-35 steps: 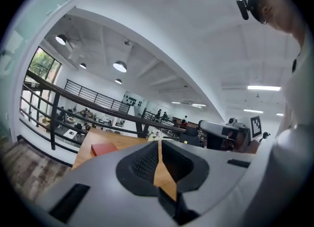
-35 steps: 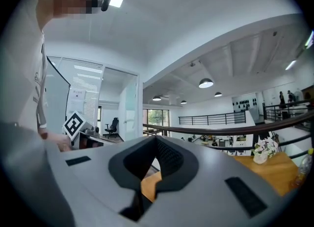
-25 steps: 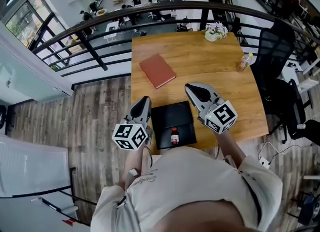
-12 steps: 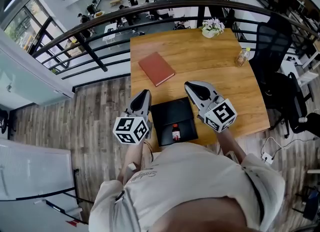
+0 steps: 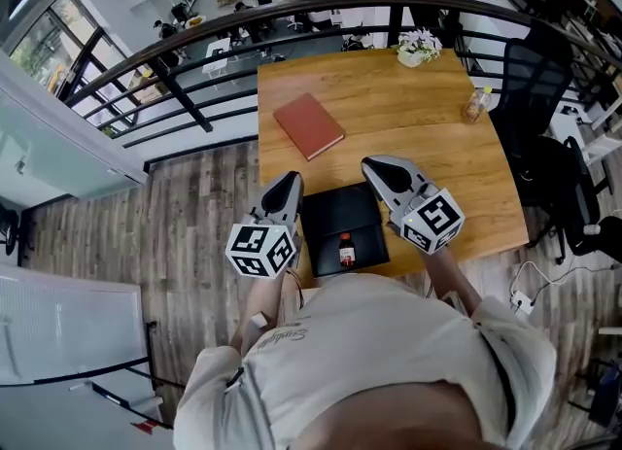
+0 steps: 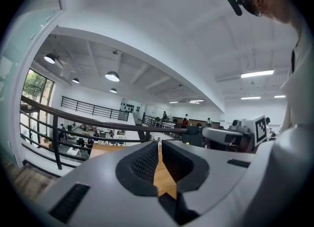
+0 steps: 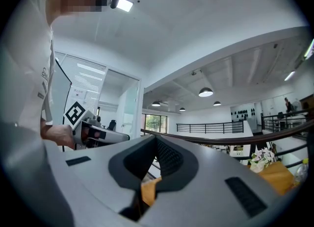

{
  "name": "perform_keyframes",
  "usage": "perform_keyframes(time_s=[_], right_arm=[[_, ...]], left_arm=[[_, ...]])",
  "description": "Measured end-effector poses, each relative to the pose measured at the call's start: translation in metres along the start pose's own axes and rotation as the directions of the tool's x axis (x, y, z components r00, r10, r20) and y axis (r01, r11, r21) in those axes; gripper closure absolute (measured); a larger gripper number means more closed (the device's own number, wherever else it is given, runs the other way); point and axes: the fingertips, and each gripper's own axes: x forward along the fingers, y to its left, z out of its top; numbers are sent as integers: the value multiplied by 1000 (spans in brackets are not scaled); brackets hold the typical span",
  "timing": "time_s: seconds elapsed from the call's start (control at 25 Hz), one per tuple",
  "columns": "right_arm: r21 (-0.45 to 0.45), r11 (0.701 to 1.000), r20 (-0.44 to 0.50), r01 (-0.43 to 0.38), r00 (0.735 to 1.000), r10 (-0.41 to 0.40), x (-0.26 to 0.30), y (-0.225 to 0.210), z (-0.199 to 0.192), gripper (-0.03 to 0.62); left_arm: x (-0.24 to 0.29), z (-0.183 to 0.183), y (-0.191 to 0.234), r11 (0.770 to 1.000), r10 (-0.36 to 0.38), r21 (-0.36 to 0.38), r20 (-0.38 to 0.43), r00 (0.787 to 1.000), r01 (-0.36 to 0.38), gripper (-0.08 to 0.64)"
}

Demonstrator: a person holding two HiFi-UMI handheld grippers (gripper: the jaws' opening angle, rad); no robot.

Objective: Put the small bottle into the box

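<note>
Still closed and empty, left claw, right claw, flanking box, small bottle unmoved inside

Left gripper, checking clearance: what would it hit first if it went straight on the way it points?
Probably the black metal railing beyond the wooden table, after passing above the tabletop; depth is unclear.

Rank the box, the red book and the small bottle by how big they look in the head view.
1. box, largest, though it lies nearer the camera than the book, so the margin is unsure
2. book
3. small bottle, plainly smallest
</note>
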Motion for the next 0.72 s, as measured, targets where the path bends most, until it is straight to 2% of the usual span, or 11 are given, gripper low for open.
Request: perform_keyframes(time_s=[0.08, 0.16, 0.28, 0.72], right_arm=[[10, 1000, 0, 3, 1000, -3, -1, 0, -1, 597], [17, 1000, 3, 6, 1000, -6, -2, 0, -1, 598], [17, 1000, 5, 11, 1000, -11, 0, 2, -2, 597], [37, 999, -46, 29, 999, -27, -4, 23, -36, 597]], left_arm=[[0, 3, -4, 999, -27, -45, 11, 1000, 28, 528], [-1, 5, -6, 997, -41, -60, 21, 999, 43, 528], [-1, 1, -1, 998, -31, -53, 9, 999, 31, 528], [-14, -33, 20, 993, -15, -116, -11, 1000, 14, 528]])
